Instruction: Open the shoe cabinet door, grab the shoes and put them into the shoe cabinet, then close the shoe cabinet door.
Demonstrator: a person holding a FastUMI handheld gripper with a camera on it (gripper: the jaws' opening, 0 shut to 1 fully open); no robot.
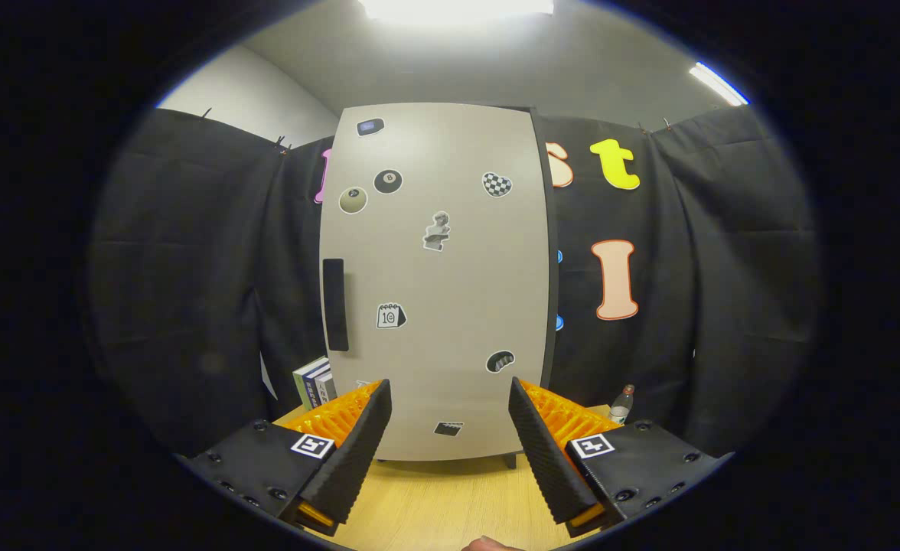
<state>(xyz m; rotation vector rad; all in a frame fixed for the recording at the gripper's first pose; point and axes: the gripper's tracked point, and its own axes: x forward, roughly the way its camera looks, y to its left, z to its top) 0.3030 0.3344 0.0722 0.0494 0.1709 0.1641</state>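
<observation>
Facing a closed cabinet, fingers spread

Standing at about 9 o'clock from the gripper, a small stack of books (314,380) sat upright on the wooden table (450,505), just beside the cabinet's lower left corner. The gripper (450,444) pointed straight ahead with its two fingers (358,451) wide apart and nothing between them but bare tabletop. At 12 o'clock, just beyond the fingertips, stood the shoe cabinet (438,283), upright, its pale grey door (450,337) shut flat against the body. A dark vertical handle (334,304) ran down the door's left edge, at roughly 11 o'clock from the left finger. Several stickers (436,231) dotted the door face, among them two ball shapes near the top left and a checkered one near the top right. At 3 o'clock, beyond the right finger, a small bottle (621,404) stood on the table near the cabinet's lower right corner. A fingertip of a person's hand (488,544) showed at 6 o'clock, behind the gripper.
</observation>
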